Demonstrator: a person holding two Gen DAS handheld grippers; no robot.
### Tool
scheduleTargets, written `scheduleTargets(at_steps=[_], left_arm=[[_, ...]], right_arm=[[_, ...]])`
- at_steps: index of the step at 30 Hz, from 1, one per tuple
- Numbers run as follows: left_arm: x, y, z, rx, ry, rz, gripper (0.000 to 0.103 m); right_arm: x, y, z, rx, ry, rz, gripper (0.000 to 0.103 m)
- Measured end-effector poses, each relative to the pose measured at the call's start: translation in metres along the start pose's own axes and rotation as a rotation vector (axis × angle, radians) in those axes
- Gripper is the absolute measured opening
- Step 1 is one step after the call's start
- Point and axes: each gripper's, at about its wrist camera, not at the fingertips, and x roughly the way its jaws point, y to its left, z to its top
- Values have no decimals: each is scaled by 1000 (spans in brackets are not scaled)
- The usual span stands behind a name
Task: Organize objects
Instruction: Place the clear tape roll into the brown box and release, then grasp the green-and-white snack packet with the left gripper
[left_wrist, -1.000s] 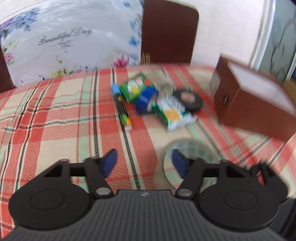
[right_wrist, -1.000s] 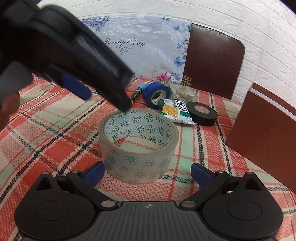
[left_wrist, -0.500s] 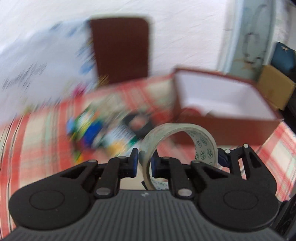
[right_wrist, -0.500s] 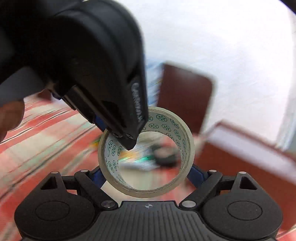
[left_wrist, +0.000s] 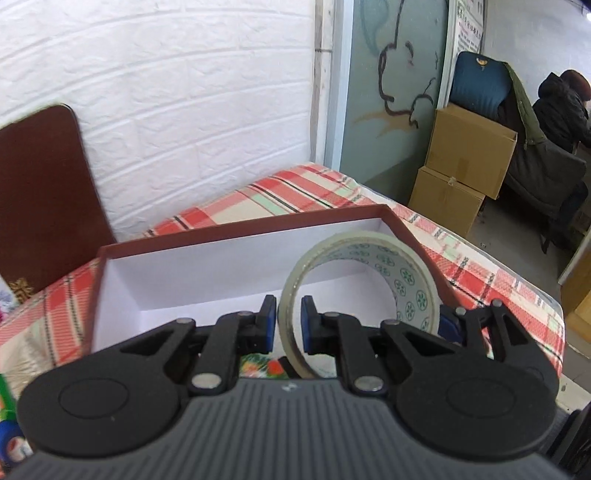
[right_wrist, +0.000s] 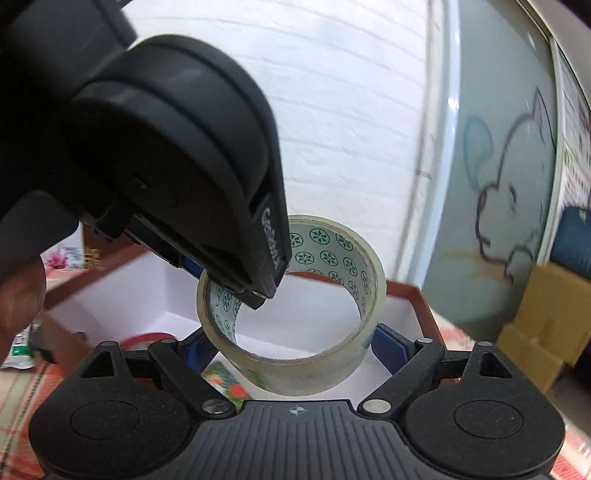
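A clear tape roll (left_wrist: 373, 273) with green star prints on its core hangs in the air over the open brown box (left_wrist: 221, 236), which is white inside. My left gripper (left_wrist: 288, 325) is shut on the roll's left wall, one pad inside and one outside. My right gripper (right_wrist: 291, 345) spans the roll (right_wrist: 314, 362) from outside, a blue pad touching each side. In the right wrist view the left gripper's body covers the upper left. A colourful packet (right_wrist: 225, 384) and a red-rimmed item (right_wrist: 147, 338) lie in the box (right_wrist: 417, 306).
The box stands on a red plaid tablecloth (left_wrist: 295, 192). A brown chair back (left_wrist: 40, 192) stands behind at the left against a white brick wall. Cardboard boxes (left_wrist: 465, 173) and a seated person (left_wrist: 561, 99) are beyond the table's right edge. A blue tape roll (left_wrist: 9, 443) shows at lower left.
One second ago the roll lay on the cloth between both open grippers. Both grippers closed on it, lifted it and carried it right, over the box.
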Motion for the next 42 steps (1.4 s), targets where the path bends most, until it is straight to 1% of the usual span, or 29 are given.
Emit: scheduleTargets(at_steps=[1,2,3,4,5,6,8,10,12,15,18,22,23,24,26,30,33,34,35,36,37,39,40,41,42], left_arm=[[5,-2,0,0,8,10,17],[9,-4,-1,3,19,21,19],[15,-5,-1,3,44,14,24],[19,-6,-3,6,63,29,28],[20,-8,-6,12,79,60,29],[17,-6,-9,8,74,65,29],[-1,-1,-11,-6,27,39,29],[-24,5,-11,-9,-34,41,29],[-48,11,-15,-14,-96,23,30],[-77,27,-28,-16,-146,58,30],[-96,56,-51,-72,-154,123,30],[-114,109,-97,-183,-117,236,30],[-117,123,-110,-209,-98,269,30],[-120,136,-124,-232,-76,307,30],[-121,161,-150,-279,-23,381,30],[-126,208,-197,-395,48,479,30],[-130,236,-223,-473,74,537,30],[-132,244,-231,-495,67,544,32],[-136,247,-236,-499,35,547,34],[-137,249,-239,-492,19,560,41],[-136,250,-241,-481,10,573,46],[-135,246,-246,-448,-33,586,49],[-134,243,-250,-426,-56,598,51],[-133,239,-250,-409,-66,609,51],[-132,239,-250,-398,-68,613,51]], right_arm=[[4,-4,-2,17,6,3,87],[6,-7,-3,37,-1,14,89],[7,-8,-4,45,-7,12,92],[8,-7,-4,44,-16,7,92],[6,-5,-5,39,-24,1,92],[4,-1,-7,24,-30,-14,91],[-7,6,-13,14,-74,-48,91],[-25,11,-17,37,-124,-37,91],[-41,21,-21,37,-166,-27,91],[-64,40,-28,15,-208,-10,91],[-79,56,-34,9,-206,58,91],[-89,87,-39,-34,-179,139,91],[-89,94,-40,-44,-169,159,91],[-81,94,-40,-52,-157,180,91],[-81,110,-42,-71,-135,220,90],[-77,138,-43,-116,-104,287,90],[-72,155,-40,-141,-65,343,87],[-76,159,-42,-149,-51,362,86],[-73,166,-42,-159,-36,384,85],[-72,174,-41,-173,-23,404,82],[-68,182,-42,-189,-10,425,80],[-57,195,-43,-217,25,465,71],[-49,202,-44,-225,48,471,69],[-41,209,-43,-228,69,471,67],[-33,215,-41,-225,89,469,66]])
